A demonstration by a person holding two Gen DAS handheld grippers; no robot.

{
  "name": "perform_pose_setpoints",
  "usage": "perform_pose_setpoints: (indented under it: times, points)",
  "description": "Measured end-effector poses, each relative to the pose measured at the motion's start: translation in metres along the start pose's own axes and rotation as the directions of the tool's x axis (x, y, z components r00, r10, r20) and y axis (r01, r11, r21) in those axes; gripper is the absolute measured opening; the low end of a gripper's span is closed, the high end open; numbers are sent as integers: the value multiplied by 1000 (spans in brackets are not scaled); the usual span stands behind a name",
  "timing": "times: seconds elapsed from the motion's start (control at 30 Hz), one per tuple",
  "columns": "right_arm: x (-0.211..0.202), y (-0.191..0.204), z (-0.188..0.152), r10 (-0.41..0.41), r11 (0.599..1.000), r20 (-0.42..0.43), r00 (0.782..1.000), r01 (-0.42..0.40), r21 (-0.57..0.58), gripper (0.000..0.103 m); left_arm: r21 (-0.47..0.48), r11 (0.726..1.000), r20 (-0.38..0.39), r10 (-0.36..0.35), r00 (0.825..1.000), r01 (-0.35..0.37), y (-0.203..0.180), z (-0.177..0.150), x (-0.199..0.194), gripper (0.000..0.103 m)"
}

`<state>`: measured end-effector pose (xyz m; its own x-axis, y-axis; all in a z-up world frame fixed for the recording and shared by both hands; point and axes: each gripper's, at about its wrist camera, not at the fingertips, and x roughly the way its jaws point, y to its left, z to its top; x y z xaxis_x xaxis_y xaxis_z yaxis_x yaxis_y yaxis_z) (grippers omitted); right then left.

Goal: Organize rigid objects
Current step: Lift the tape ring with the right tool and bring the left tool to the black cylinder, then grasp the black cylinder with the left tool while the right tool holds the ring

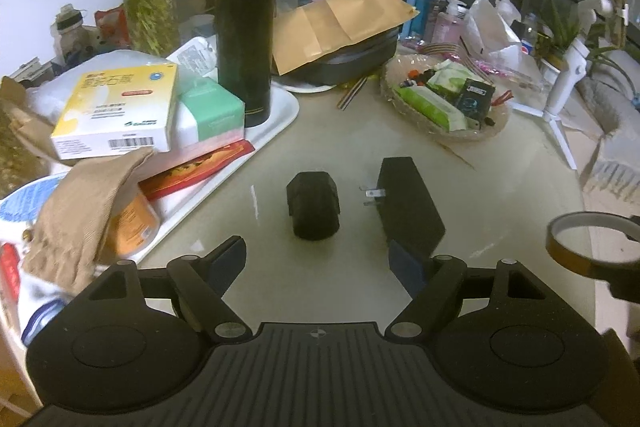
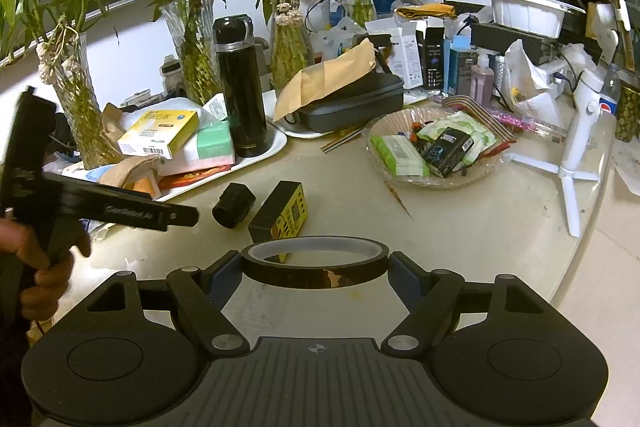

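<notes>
A white tray (image 2: 276,143) at the back left of the worktop (image 2: 460,219) carries a black thermos flask (image 2: 240,91), a yellow box (image 2: 160,133), a green tissue pack (image 2: 216,145) and a tan cloth (image 1: 84,211). To its right, a clear shallow bowl (image 2: 376,129) holds green wipe packets (image 2: 398,155) and a small black box (image 2: 448,147). Between them, on bare worktop, lie a black cylindrical cap (image 1: 314,205) and, just beside it, a black plug adapter (image 1: 408,205) with a yellow face. The left hand-held gripper (image 1: 318,261) hovers before these two, jaws spread and empty. The right hand-held gripper (image 2: 316,277) clamps a roll of amber tape (image 2: 316,263) near the worktop's front edge, where the surface lies open toward the right rim.
</notes>
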<state>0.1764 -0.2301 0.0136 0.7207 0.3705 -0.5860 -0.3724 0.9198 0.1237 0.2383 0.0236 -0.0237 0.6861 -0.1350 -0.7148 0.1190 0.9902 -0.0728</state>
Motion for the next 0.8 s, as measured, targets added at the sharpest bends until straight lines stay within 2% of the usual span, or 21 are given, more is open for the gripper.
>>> perform_pose_setpoints:
  times: [0.2, 0.33, 0.43, 0.63, 0.8]
  points:
    - [0, -2, 1, -1, 1000, 5, 1000, 1, 0, 81, -47, 998, -20, -45, 999, 44, 13, 13, 25, 74]
    - [0, -3, 1, 5, 1000, 5, 1000, -5, -1, 81, -123, 988, -51, -97, 994, 90, 27, 19, 46, 71]
    - [0, -4, 1, 10, 1000, 3, 1000, -10, 0, 81, -181, 976, -77, -136, 988, 120, 38, 23, 61, 62]
    - [0, -6, 2, 11, 1000, -1, 1000, -11, 7, 81, -259, 951, -89, -195, 977, 166, 51, 25, 82, 61]
    - [0, -6, 2, 11, 1000, -1, 1000, -11, 11, 81, -340, 918, -94, -248, 964, 203, 64, 26, 97, 57]
